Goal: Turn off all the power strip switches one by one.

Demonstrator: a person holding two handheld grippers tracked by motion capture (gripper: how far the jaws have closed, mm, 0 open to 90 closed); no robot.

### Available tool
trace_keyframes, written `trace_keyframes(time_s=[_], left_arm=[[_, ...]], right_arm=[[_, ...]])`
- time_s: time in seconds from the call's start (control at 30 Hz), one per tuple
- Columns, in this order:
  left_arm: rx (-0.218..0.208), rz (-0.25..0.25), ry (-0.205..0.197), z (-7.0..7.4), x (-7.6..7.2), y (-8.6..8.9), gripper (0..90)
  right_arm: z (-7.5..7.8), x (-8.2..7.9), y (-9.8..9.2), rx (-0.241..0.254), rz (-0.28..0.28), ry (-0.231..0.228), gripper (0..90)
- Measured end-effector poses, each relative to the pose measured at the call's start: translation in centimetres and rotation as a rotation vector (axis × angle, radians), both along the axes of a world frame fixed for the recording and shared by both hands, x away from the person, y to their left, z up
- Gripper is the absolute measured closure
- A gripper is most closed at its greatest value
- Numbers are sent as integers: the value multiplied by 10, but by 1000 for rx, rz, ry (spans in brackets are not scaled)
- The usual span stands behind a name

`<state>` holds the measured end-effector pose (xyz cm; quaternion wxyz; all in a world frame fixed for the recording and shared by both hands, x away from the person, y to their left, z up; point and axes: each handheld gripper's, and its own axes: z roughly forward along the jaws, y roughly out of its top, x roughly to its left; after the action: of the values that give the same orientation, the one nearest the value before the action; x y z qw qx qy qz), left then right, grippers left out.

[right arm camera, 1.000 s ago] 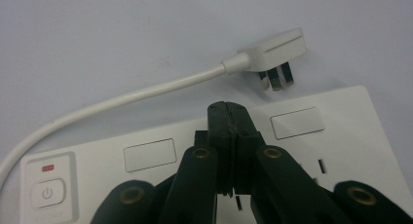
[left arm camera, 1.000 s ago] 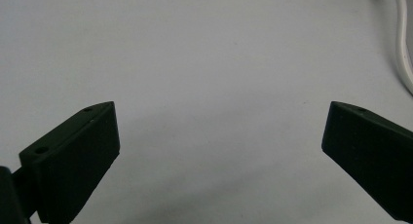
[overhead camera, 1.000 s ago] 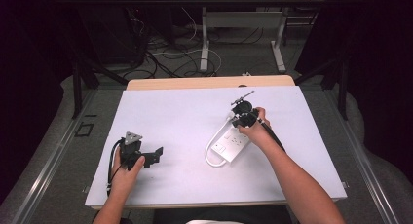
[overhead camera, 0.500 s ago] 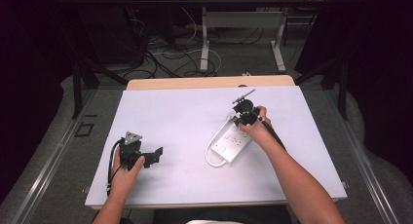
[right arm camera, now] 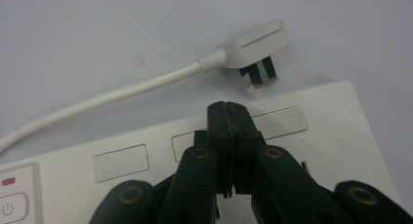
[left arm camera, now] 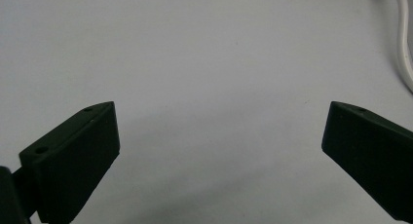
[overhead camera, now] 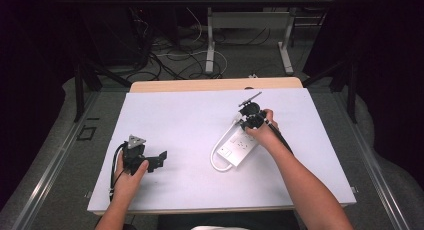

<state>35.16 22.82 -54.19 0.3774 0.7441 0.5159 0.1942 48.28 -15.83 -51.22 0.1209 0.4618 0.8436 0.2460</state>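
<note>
Right tool (right arm camera: 228,107): jaws pressed flat together, nothing visible between them. Tips sit over the top face of the white power strip (right arm camera: 311,136), at the middle of its row of rectangular socket covers; whether the tips actually touch the plastic cannot be told from the right gripper view. In the high view the right tool (overhead camera: 248,121) points down at the far end of the power strip (overhead camera: 239,147), with the right hand (overhead camera: 262,127) wrapped around it.

Power strip: lies flat on the tabletop (overhead camera: 190,120), right of centre, set diagonally. Its switch (right arm camera: 9,208), with a small red mark above it, is at the end away from the plug. The white cord (overhead camera: 216,157) loops out from the near end and curves back along the strip's left side. The white plug (right arm camera: 253,51) lies on its side on the tabletop just beside the strip's far edge, pins facing the strip, not inserted.

Left tool (overhead camera: 159,157): jaws spread wide, holding nothing. It rests low over bare tabletop at front left, well apart from the power strip, gripped by the left hand (overhead camera: 129,172). In the left gripper view the left tool (left arm camera: 219,136) frames bare tabletop, with a stretch of the cord (left arm camera: 404,39) at the upper right edge.
</note>
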Motion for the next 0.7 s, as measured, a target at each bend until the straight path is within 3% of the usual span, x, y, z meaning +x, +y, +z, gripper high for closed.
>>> trace_keyframes(time_s=[0.37, 0.6, 0.63, 0.7], left_arm=[[-2, 1, -8, 0, 0, -1, 4], [0, 0, -5, 0, 0, -1, 3], [3, -4, 1, 1, -1, 0, 3], [3, -3, 2, 1, -1, 0, 3]], right_arm=[[-1, 1, -1, 26, -5, 7, 900], [-4, 1, 0, 21, -24, 8, 900], [-3, 1, -1, 1, -9, 15, 900], [-3, 1, 0, 6, -3, 8, 900]])
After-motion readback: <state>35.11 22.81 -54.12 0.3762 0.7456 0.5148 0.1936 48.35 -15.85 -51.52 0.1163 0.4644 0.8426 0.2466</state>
